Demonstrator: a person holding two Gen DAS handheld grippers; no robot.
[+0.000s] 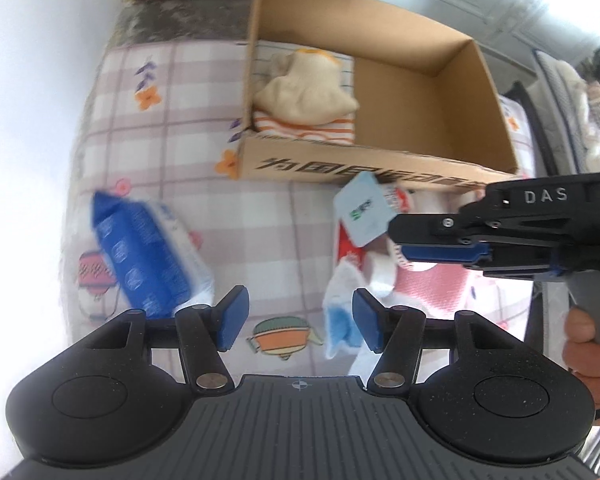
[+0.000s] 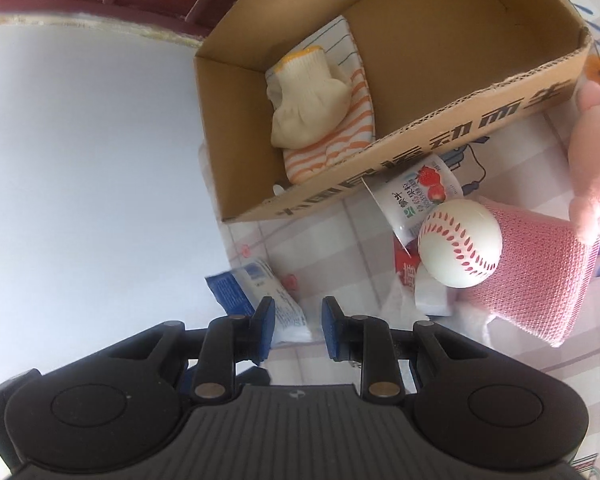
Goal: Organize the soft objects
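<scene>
Both grippers spread, empty: left gripper, right gripper. Cream knit glove already in brown cardboard box. Next: pinch white red-stitched foam baseball beside box.

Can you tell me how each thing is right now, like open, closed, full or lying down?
cardboard box: open, partly filled
cream glove: in the box, on the striped cloth
yogurt cup: tipped over, sealed
baseball: resting on the pink cloth
left gripper: open, empty
right gripper: open, empty
</scene>
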